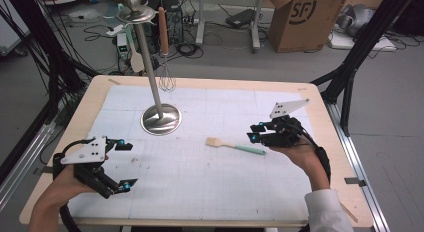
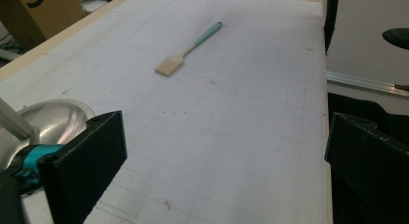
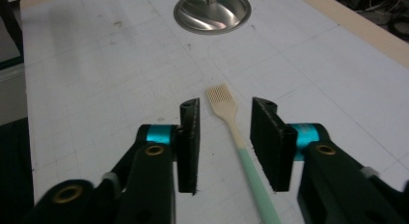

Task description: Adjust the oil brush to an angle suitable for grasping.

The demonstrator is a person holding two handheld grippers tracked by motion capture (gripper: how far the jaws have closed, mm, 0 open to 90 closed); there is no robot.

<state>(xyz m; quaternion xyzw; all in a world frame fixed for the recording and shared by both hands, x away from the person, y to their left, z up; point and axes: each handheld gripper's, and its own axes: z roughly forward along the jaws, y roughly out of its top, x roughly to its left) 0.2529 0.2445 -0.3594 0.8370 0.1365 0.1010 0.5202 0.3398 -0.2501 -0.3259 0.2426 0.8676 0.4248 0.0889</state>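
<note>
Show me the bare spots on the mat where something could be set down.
Widest free patch: the mat's near middle, between the left claw and the right claw, below the basting brush. Also bare: the far right corner of the mat, beyond the brush. Crowded: around the utensil stand's base and the brush, which the right claw straddles.

The high view looks forward and down from above the person's side, taking in the whole worktop (image 1: pixel 200 92). The left gripper view sits low and close to the worktop, looking across it past its own fingers (image 2: pixel 91 156). The right gripper view looks down along its fingers (image 3: pixel 190 137), nearer still. All three share the brush (image 1: pixel 235 145) and the stand's base (image 1: pixel 161 119).
</note>
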